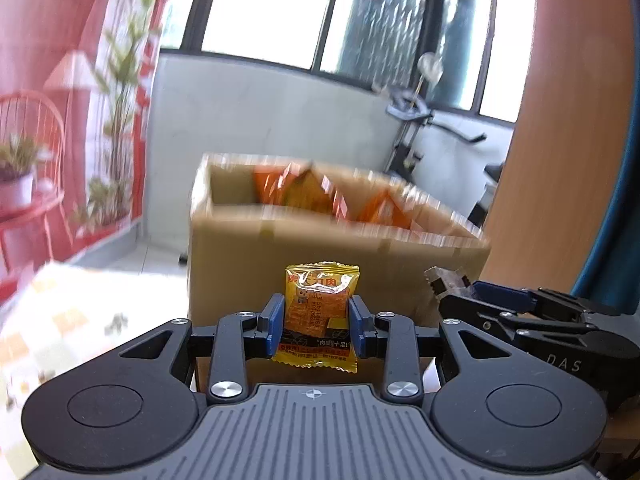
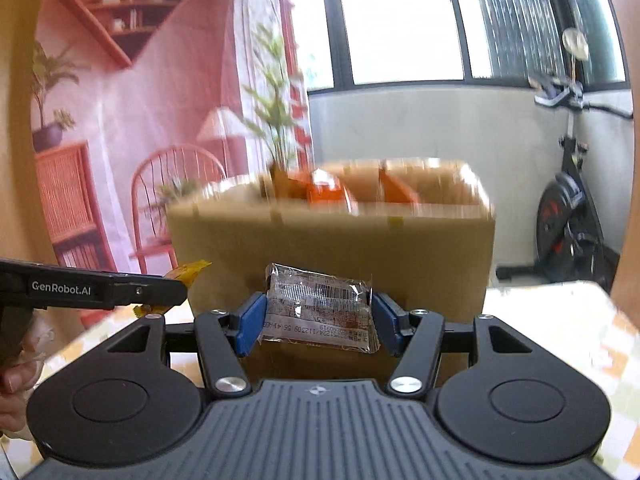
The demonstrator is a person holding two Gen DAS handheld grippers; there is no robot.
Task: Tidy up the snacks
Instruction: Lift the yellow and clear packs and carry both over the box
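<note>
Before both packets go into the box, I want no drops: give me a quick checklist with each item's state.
1. Left claw shut on yellow packet: ok.
2. Right claw shut on clear packet: ok, though it sits tilted.
3. Box open at the top: ok.
4. Room in the box beside the orange packets: cannot tell, blurred.
5. The claws apart from each other: ok.

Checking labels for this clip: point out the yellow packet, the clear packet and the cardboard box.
Yellow packet (image 1: 320, 312), left wrist view, printed front between the jaws.
Clear packet (image 2: 320, 306), right wrist view, barcode side.
Cardboard box (image 2: 332, 256), right wrist view, front wall.
</note>
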